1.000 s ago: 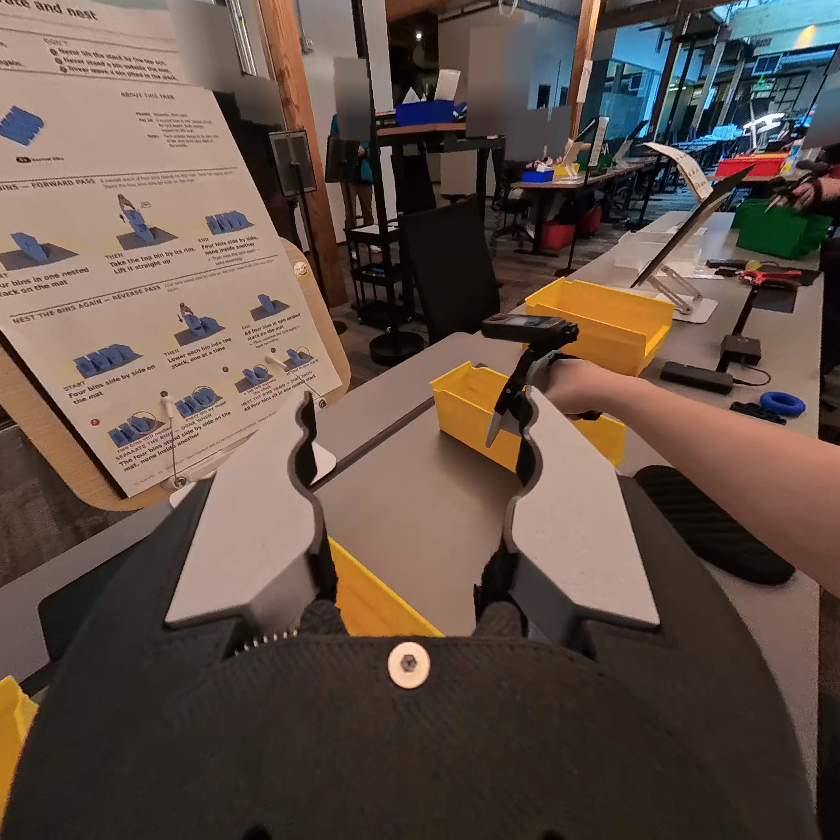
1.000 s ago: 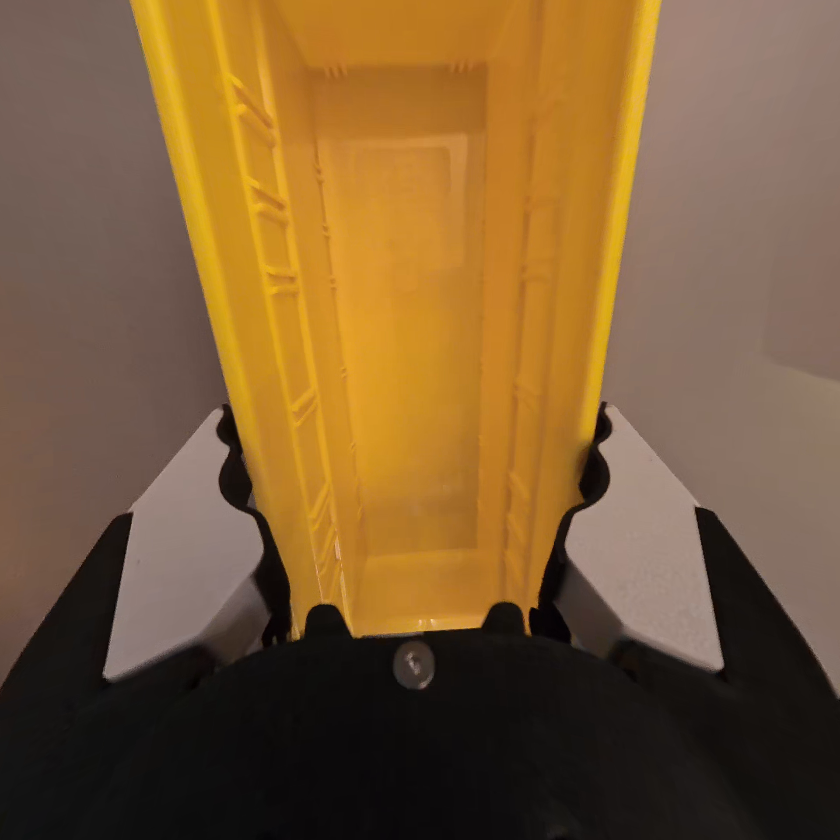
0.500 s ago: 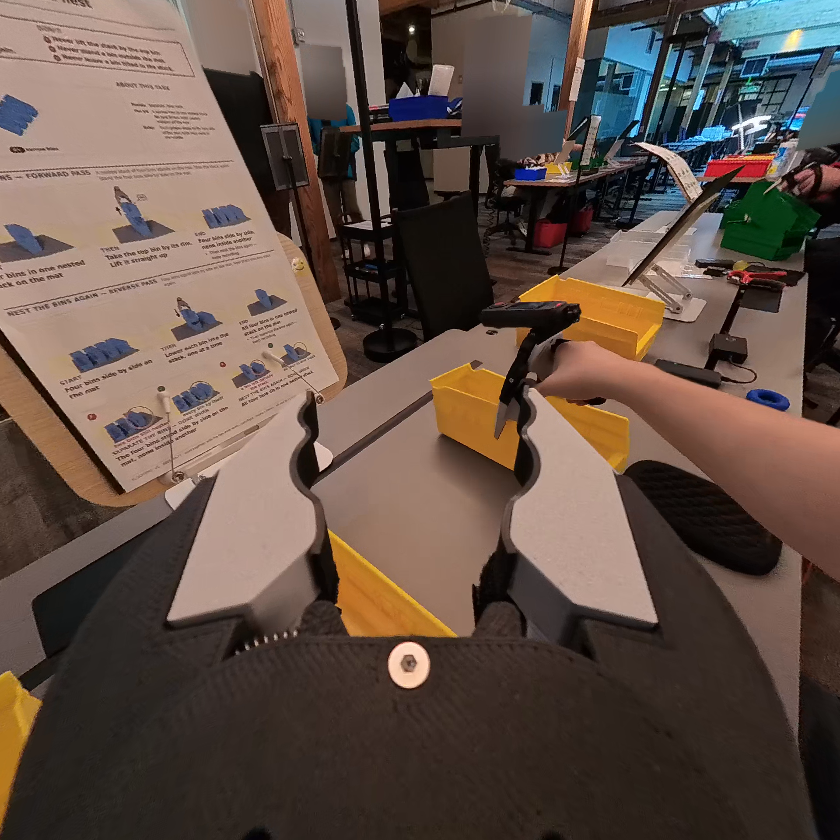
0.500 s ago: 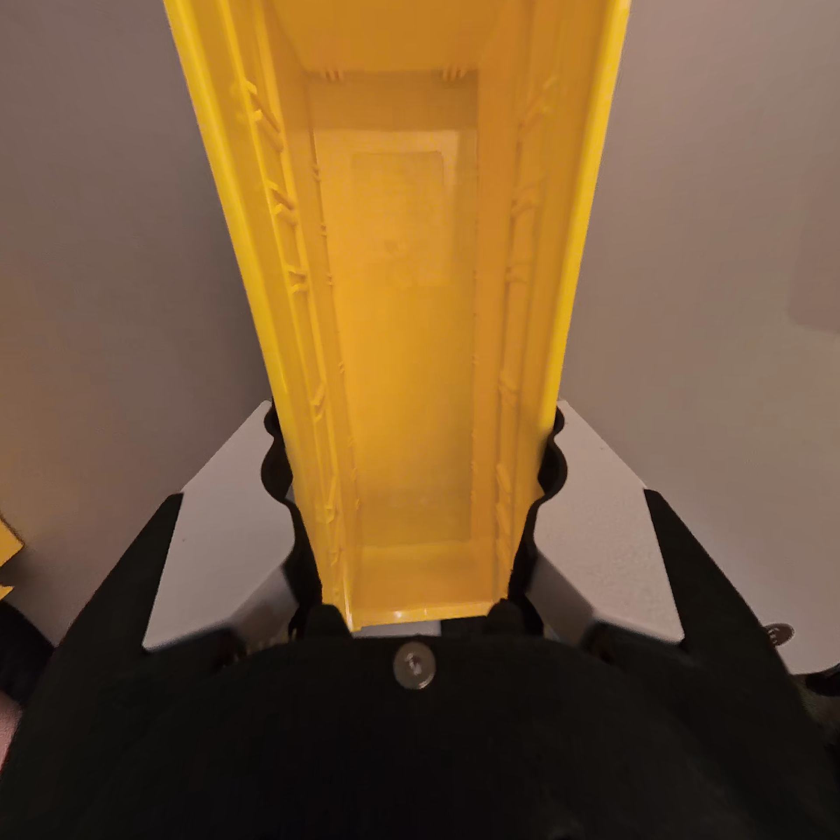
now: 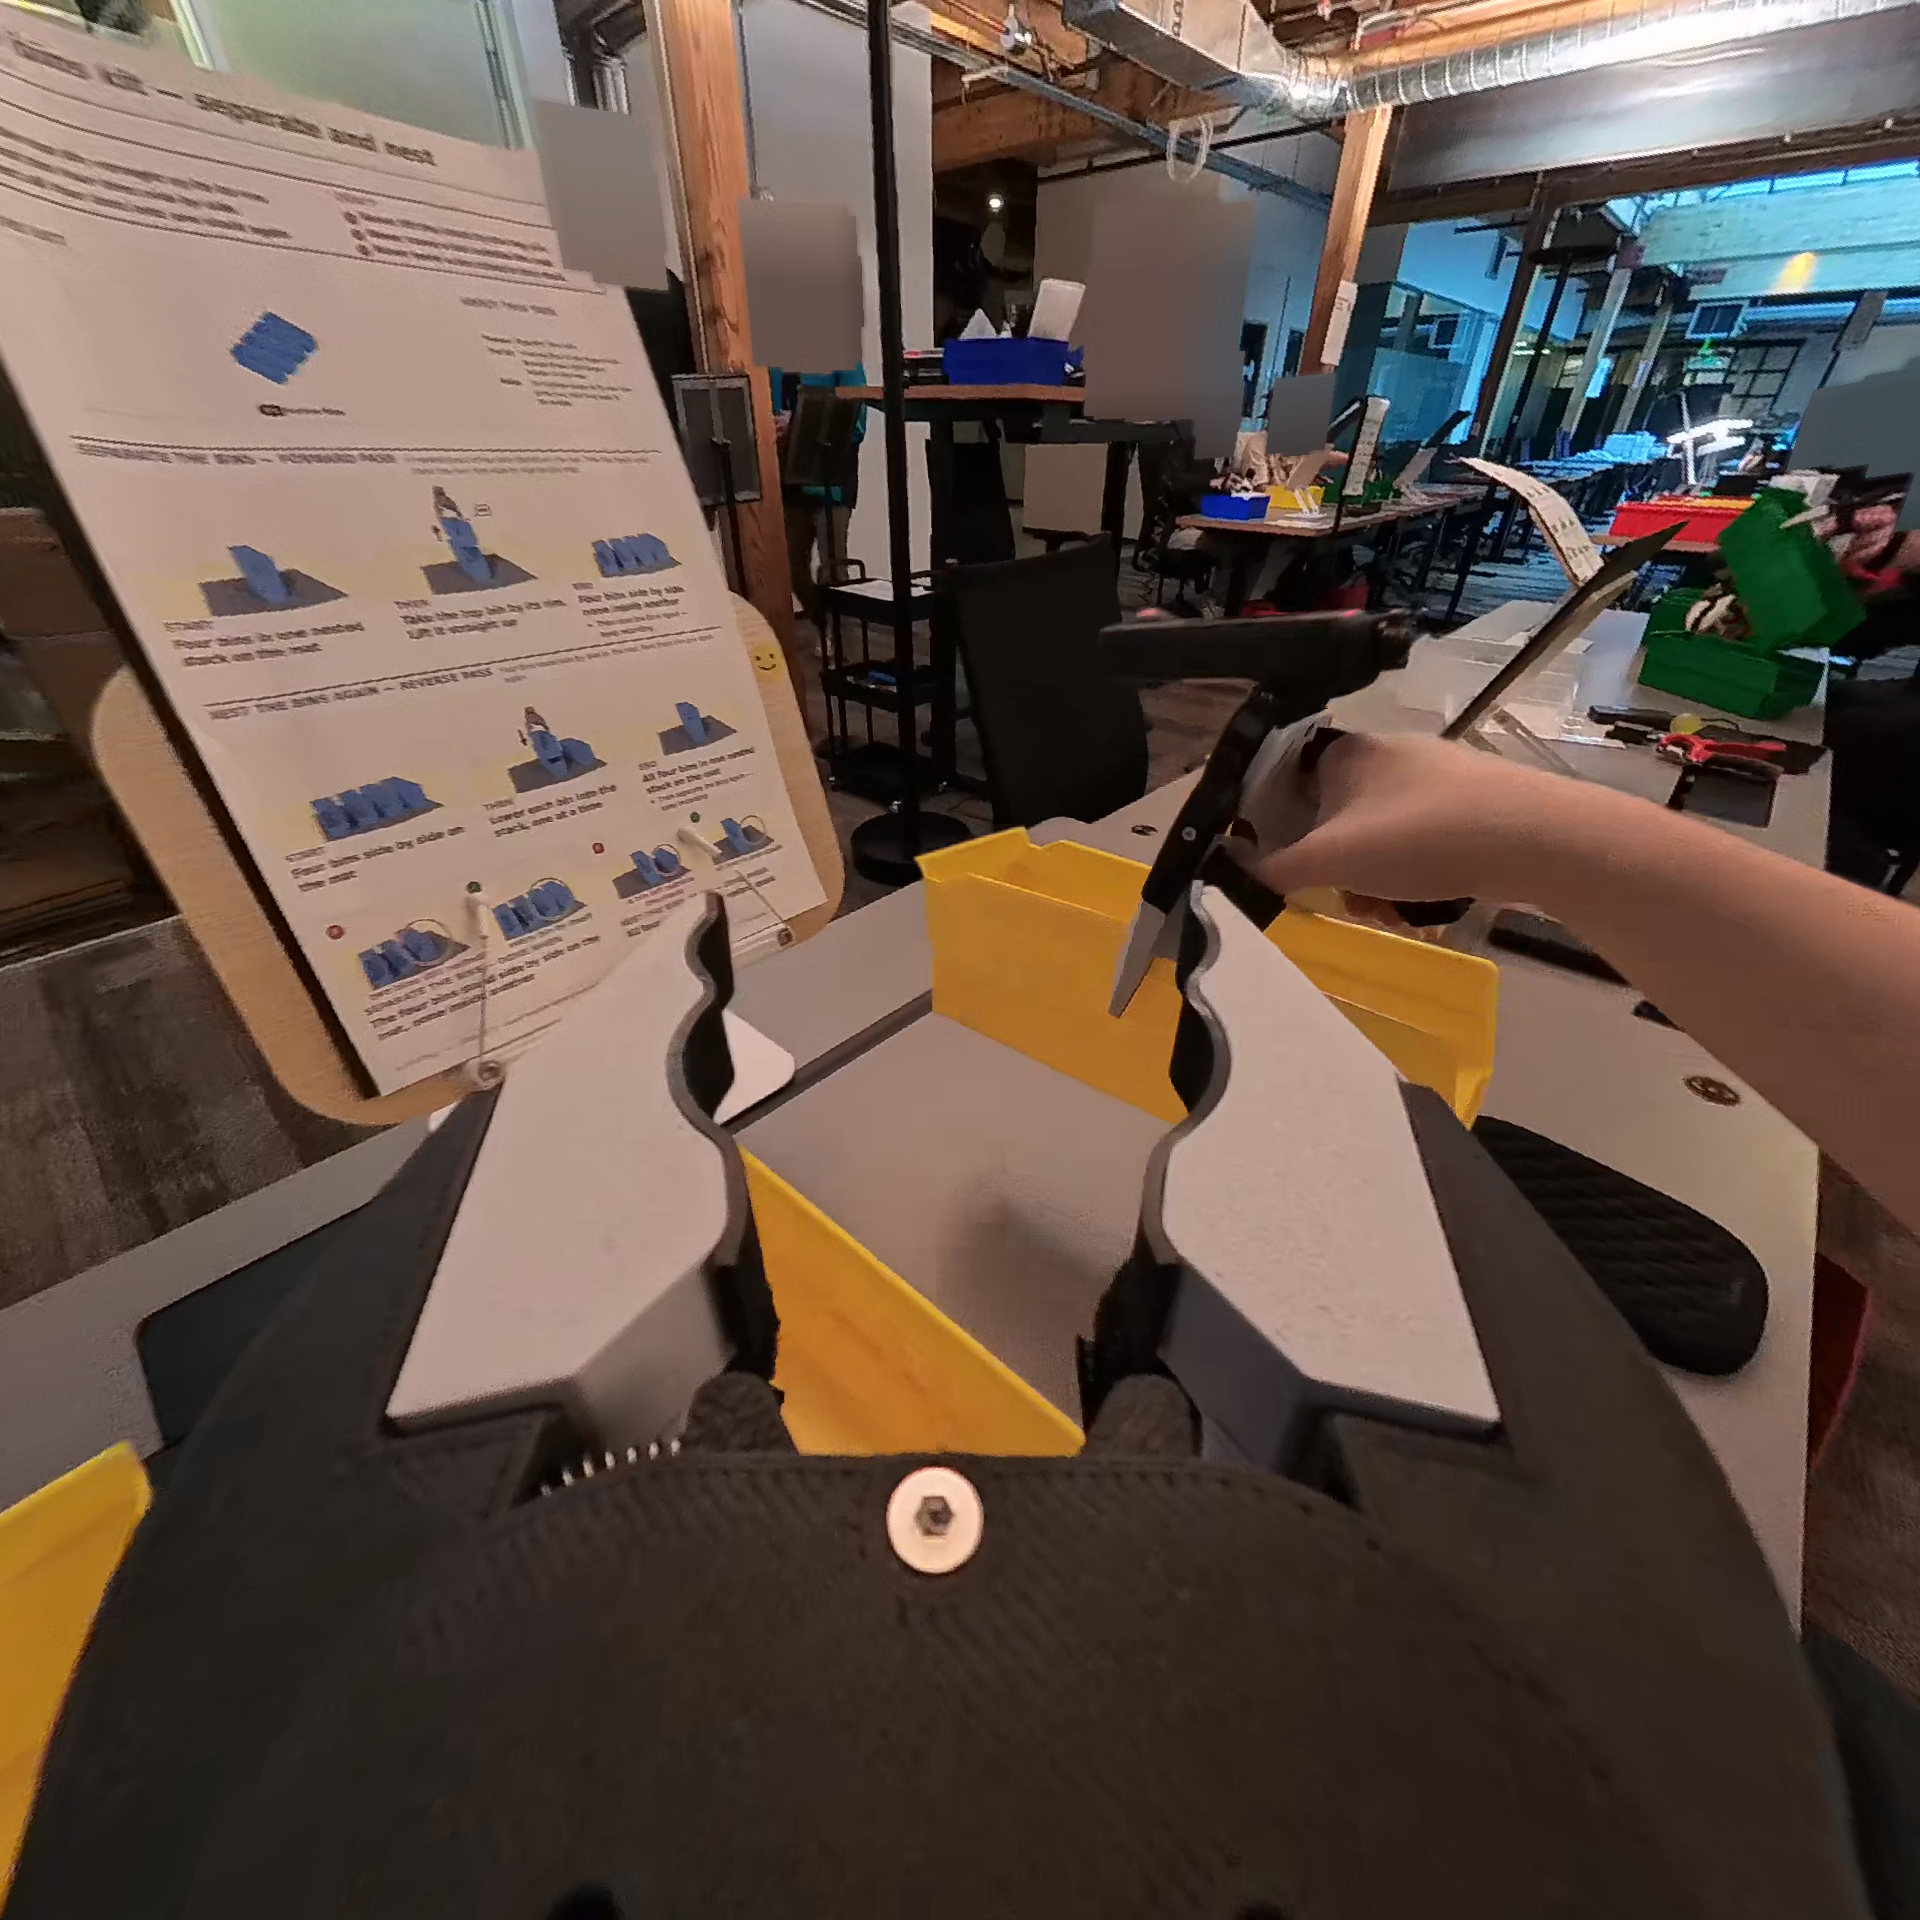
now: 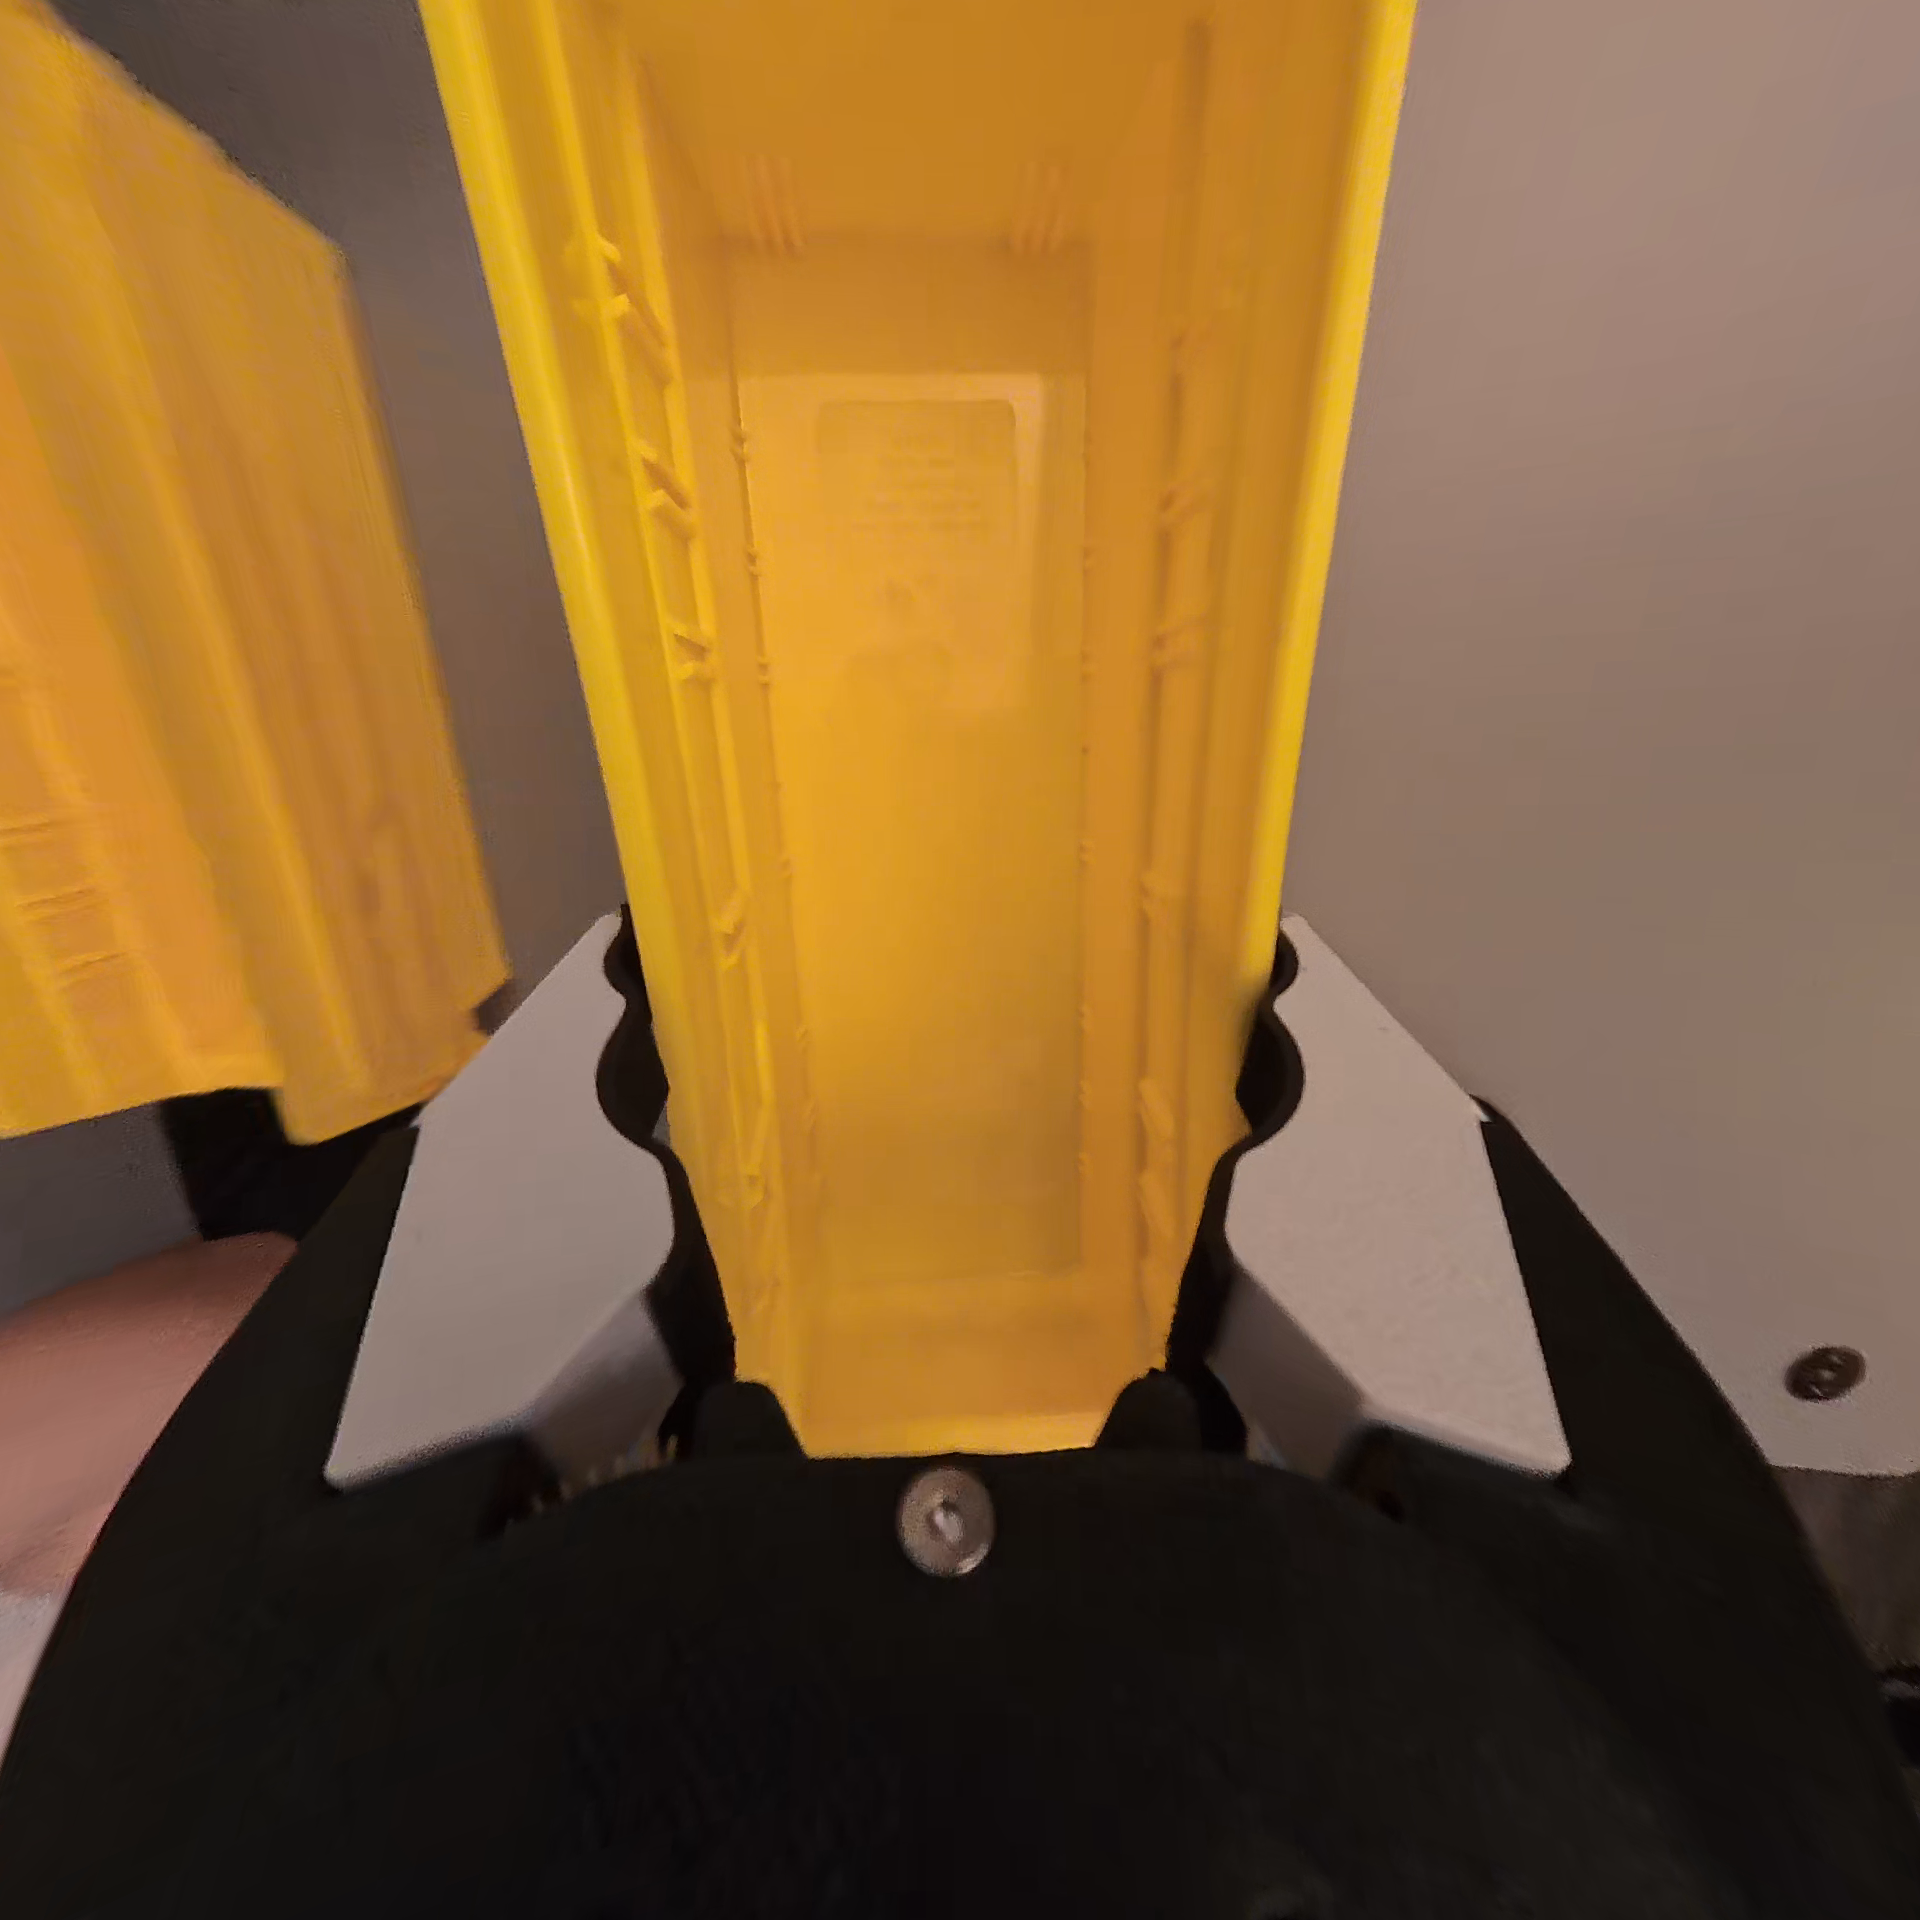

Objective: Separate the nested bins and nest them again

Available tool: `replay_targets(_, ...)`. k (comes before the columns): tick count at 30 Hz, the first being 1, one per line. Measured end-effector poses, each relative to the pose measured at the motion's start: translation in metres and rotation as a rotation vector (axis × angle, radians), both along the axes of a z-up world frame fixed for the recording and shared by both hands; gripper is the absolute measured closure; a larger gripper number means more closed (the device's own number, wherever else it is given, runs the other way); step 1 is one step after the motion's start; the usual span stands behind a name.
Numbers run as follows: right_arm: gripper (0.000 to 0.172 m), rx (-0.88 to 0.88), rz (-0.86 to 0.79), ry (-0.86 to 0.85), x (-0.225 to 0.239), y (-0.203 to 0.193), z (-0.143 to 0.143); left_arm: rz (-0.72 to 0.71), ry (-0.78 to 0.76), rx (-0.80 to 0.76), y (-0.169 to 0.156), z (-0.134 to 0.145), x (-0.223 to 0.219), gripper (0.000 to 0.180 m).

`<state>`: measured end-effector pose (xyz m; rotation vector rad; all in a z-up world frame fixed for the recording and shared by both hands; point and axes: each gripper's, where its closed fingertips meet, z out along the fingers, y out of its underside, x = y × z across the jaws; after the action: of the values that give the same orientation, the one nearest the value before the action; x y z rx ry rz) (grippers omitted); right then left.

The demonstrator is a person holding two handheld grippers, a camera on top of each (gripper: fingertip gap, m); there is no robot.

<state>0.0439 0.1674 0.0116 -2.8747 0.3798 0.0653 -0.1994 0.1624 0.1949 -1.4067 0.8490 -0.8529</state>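
My right gripper [image 6: 954, 935] is shut on a yellow bin [image 6: 935, 727], with both pads pressed on the outside of its long walls, and I look down into it. In the left wrist view the same bin [image 5: 1039, 956] is near the table's far edge, with the right gripper [image 5: 1153, 945] on it. My left gripper [image 5: 956, 914] is open above the grey table [image 5: 935, 1164]. The edge of another yellow bin [image 5: 883, 1340] lies under it by the left finger's base, and the right pad is clear of it. A second yellow bin [image 6: 208, 675] shows blurred at the left of the right wrist view.
An instruction sheet on a board [image 5: 364, 571] stands at the left. A black padded rest [image 5: 1621, 1247] lies at the right. The person's forearm [image 5: 1558, 862] crosses from the right. More yellow [image 5: 52, 1558] shows at the lower left. Green bins [image 5: 1756, 634] are far right.
The right gripper's pads closed onto the yellow bin's walls and moved it left, so another yellow bin came into its view. The left gripper stayed open and tilted up a little.
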Motion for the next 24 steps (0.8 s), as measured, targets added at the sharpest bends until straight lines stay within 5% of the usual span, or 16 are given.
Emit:
replay_targets(9, 0.056, 0.106, 0.138, 0.219, -0.169, 0.050, 0.045, 0.052, -0.045, -0.021, 0.007, 0.005, -0.032, 0.095)
replay_targets(17, 0.054, 0.005, 0.055, 0.253, -0.226, 0.080, 0.010, 0.041, -0.075, -0.039, 0.007, 0.007, -0.047, 0.095)
replay_targets(24, 0.052, -0.079, 0.032, 0.056, -0.234, 0.093, -0.021, 0.032, -0.099, -0.054, 0.010, 0.008, -0.054, 0.095)
